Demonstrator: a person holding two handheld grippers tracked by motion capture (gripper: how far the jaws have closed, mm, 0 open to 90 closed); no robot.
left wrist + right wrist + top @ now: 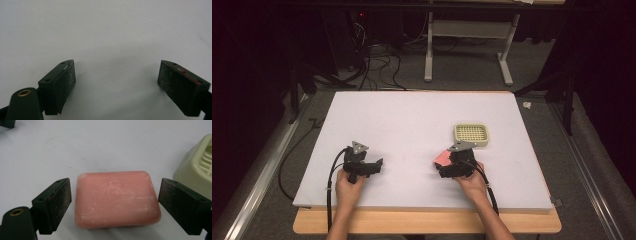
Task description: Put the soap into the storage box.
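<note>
A pink bar of soap [116,198] lies flat on the white table top, seen small in the high view as the soap [442,158]. My right gripper [115,206] is open, one jaw on each side of the soap with a narrow gap at both ends; it shows in the high view as the right gripper [451,162]. A pale green soap dish [471,134] with a slotted top sits just beyond it, with the dish's corner [197,167] at the right edge. My left gripper [116,86] is open over bare table, at the left gripper [374,165] in the high view.
The white board [412,120] rests on a wooden table whose front edge [427,222] shows below the hands. Cables and a metal table frame [467,45] lie on the floor behind. A metal rail [262,165] runs along the left side.
</note>
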